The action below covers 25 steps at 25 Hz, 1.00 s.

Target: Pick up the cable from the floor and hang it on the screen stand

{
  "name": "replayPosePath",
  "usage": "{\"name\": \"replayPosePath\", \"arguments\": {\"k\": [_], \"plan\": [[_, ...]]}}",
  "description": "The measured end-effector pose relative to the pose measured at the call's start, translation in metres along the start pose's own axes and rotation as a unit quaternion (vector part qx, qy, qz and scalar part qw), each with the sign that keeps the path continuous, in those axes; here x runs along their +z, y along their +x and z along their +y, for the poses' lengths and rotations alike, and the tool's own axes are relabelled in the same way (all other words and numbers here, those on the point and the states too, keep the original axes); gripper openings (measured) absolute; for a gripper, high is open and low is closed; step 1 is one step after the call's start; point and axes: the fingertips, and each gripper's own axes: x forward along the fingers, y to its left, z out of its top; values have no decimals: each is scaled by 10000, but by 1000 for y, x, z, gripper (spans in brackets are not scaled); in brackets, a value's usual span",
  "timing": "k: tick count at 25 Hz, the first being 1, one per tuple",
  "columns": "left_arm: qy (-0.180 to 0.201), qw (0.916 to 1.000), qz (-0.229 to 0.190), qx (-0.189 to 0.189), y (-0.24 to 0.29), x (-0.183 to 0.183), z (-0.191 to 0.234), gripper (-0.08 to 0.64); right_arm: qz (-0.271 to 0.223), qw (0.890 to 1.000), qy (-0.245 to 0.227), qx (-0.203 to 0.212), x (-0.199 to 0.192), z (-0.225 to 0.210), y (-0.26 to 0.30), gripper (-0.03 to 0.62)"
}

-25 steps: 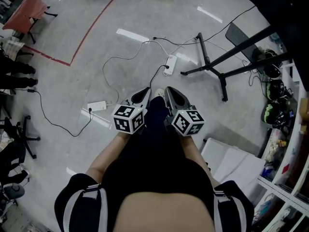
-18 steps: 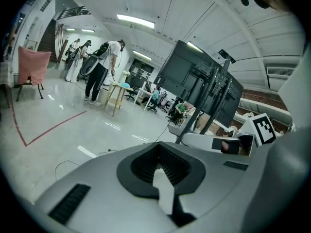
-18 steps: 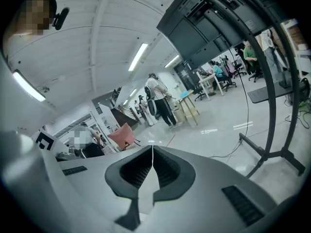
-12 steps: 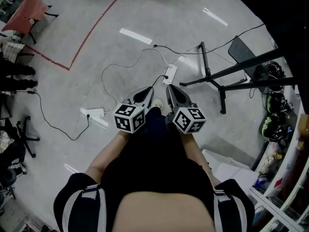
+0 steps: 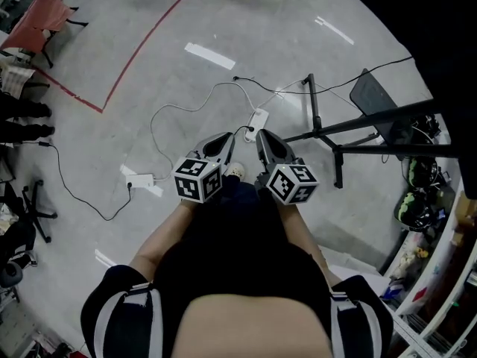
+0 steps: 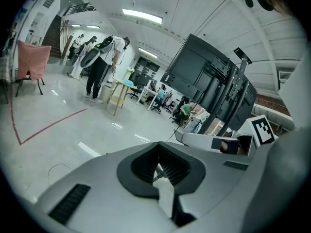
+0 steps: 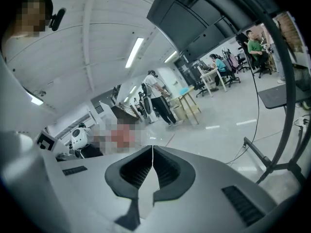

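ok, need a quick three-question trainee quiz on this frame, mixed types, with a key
1. Fill in: in the head view, the black metal screen stand is on the ___ side of the two grippers.
2. Multiple choice: where is the thin white cable? A) lying on the glossy grey floor. B) hung on the stand. C) clamped between one gripper's jaws.
3. True or false: the left gripper and the right gripper both have their jaws together with nothing between them.

Key: 1 right; 2 A; 3 true.
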Motion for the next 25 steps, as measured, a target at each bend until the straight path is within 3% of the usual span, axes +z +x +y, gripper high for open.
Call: {"name": "replayPosePath", "arguments": {"k": [7, 14, 25], "plan": [[-143, 9998, -143, 65, 28, 10, 0, 8, 22, 10000, -57, -1, 13, -27, 12, 23], [14, 9992, -181, 357, 28, 15, 14, 8, 89, 10000, 2, 40, 8, -35, 13, 23], [60, 9993, -62, 376, 52, 29, 35, 8, 165, 9998, 79, 34, 16, -47, 44, 23]]}}
